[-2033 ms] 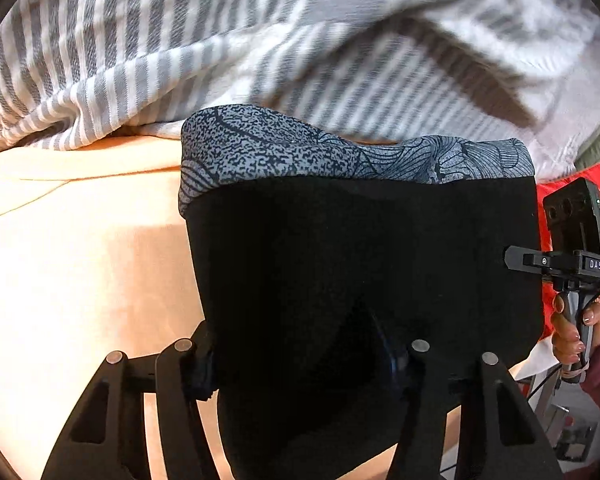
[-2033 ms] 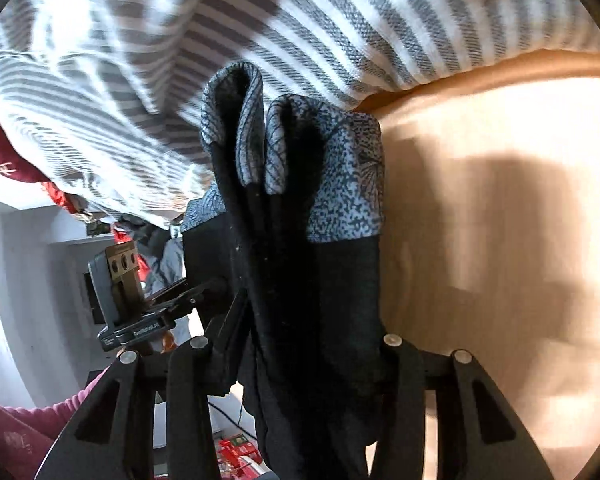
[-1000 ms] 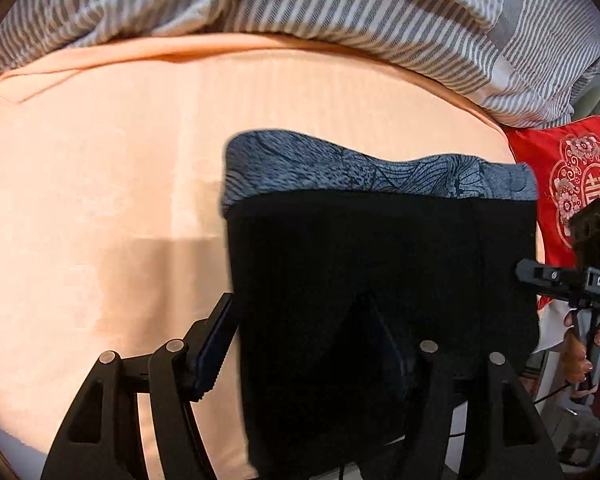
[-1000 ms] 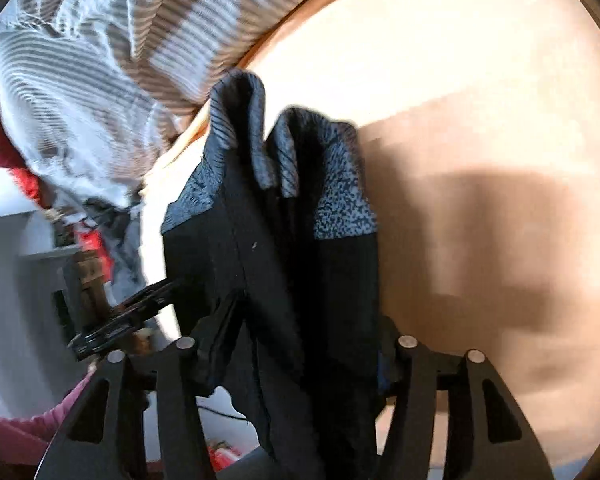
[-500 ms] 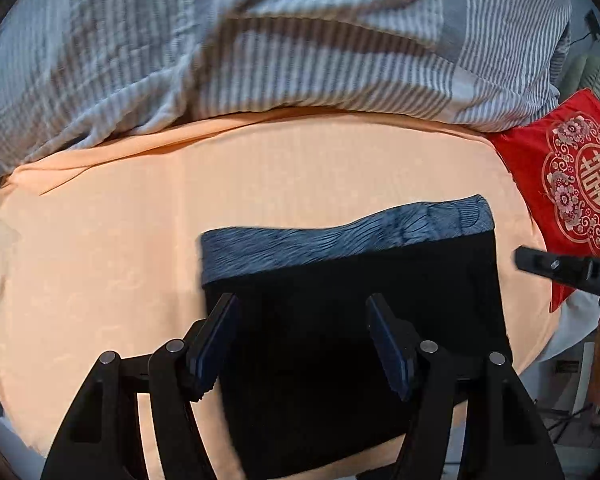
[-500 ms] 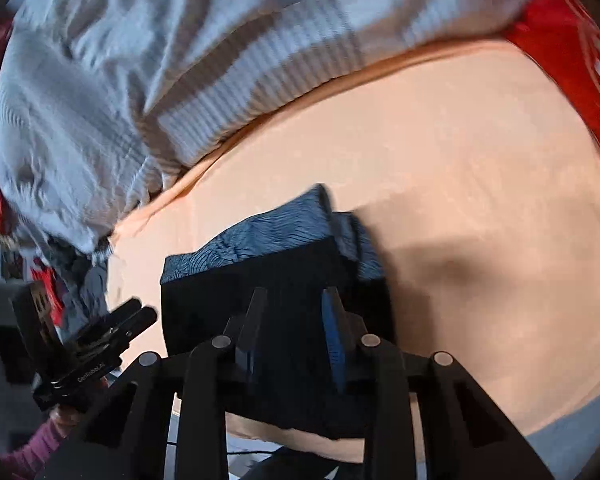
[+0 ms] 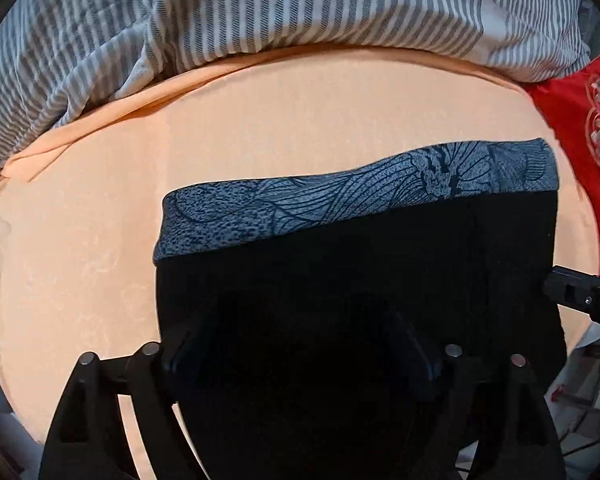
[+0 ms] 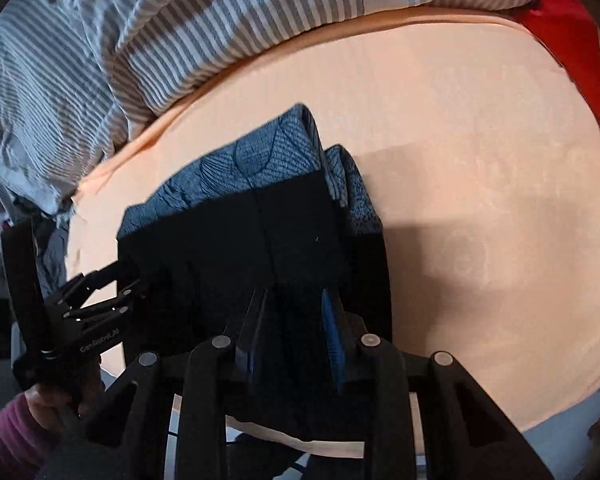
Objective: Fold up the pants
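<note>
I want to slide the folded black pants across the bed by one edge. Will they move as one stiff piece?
Probably not. The black pants look soft and floppy: their patterned waistband curls in loose layers at one corner. Pulled by one edge, the stacked layers would likely shift or unfold. The orange sheet looks matte, so the fabric may drag rather than glide.

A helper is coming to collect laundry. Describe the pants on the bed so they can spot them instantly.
Find the bed's peach sheet, bordered by a grey-and-white striped duvet and a red embroidered cushion. The pants lie folded on the sheet near its front edge. They are the only black item, topped by a blue-grey patterned waistband.
</note>
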Demonstrator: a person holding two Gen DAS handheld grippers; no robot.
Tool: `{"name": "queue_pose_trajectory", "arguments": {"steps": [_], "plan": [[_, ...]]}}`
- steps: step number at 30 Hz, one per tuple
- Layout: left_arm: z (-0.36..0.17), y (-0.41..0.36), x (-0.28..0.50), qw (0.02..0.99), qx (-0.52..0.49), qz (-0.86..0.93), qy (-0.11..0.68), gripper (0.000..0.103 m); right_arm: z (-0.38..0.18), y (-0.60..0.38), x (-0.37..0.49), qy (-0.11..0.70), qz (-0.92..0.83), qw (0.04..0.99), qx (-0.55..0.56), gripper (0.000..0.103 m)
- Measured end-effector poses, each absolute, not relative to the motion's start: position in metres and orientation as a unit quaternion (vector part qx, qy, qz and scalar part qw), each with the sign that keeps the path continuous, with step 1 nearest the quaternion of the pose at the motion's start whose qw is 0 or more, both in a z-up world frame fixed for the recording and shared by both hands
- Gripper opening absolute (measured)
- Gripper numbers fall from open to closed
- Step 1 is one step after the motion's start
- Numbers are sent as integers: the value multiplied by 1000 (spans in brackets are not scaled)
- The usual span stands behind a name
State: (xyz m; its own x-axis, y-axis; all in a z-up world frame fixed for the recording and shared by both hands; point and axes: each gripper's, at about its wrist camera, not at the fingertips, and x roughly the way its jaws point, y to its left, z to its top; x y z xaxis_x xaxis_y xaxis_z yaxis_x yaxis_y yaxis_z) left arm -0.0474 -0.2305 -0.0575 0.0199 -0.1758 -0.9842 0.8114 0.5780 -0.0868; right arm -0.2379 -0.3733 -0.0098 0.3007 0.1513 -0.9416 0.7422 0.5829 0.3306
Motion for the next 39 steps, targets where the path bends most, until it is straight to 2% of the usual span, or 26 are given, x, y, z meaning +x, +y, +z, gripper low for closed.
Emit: {"name": "queue_pose_trajectory", "arguments": {"steps": [2,7,24,30,34,36,39], "plan": [[-61,-235,-51,664,270,-372,590,93,-16,-374,-235,559,-213,695,400,29],[-63,-240,-57,668,276,-370,583,99,-30,-378,-231,560,-212,697,394,30],[-44,-240,-57,662,274,-358,599,100,-27,-380,-236,558,-217,684,417,31],[-25,-221,-61,671,276,-364,584,100,5,-386,-219,524,-246,736,351,32],[-19,-209,-64,669,274,-363,588,100,-8,-411,-208,518,-270,716,384,36],[-19,-203,-66,666,271,-361,594,100,-25,-418,-206,540,-282,693,385,47],[-18,-195,-67,663,269,-355,602,100,-25,-426,-214,529,-282,685,414,52]]}}
